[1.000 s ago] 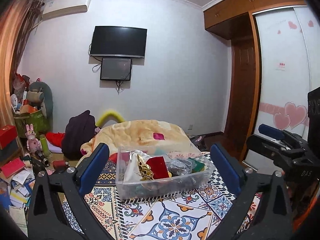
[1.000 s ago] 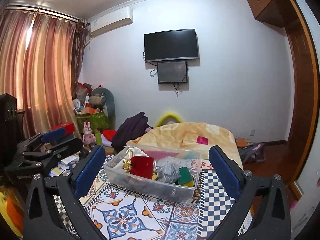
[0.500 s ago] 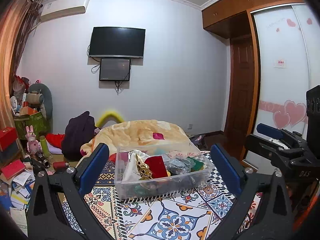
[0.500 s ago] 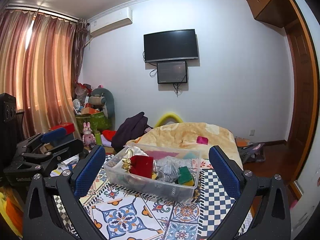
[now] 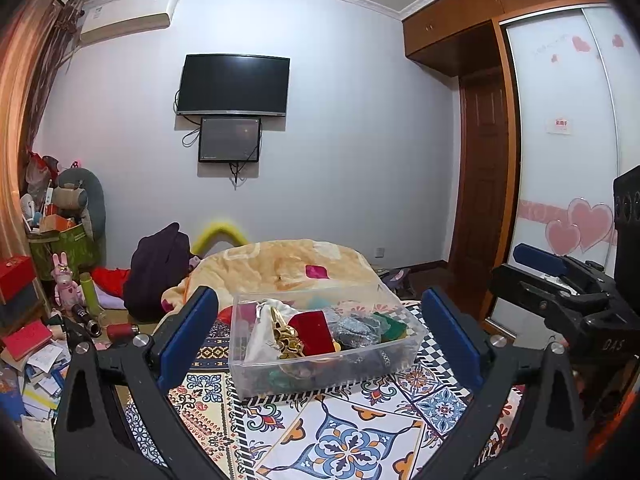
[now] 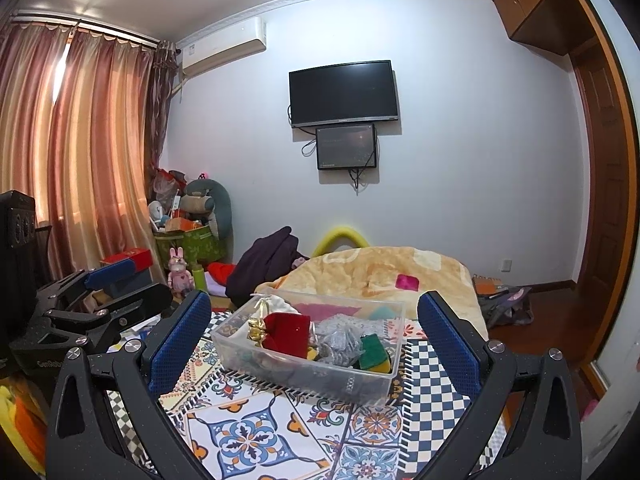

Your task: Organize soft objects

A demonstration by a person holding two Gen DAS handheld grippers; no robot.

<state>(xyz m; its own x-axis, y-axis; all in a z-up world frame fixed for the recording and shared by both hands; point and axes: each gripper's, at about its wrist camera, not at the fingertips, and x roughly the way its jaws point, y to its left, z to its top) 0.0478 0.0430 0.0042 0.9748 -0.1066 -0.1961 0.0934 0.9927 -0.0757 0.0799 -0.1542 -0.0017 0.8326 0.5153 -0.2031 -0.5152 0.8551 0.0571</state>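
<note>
Clear plastic bin (image 5: 324, 364) of soft objects — red velvet pouch (image 5: 312, 330), green sponge (image 6: 374, 354) — is set on the patterned tabletop (image 5: 344, 440); left claw (image 5: 320, 332) and right claw (image 6: 316, 336) are held wide open, empty.

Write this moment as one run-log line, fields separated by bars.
left gripper: open, empty | right gripper: open, empty | clear plastic bin: on patterned mat, holds red velvet pouch | phase: approach, nothing grasped
</note>
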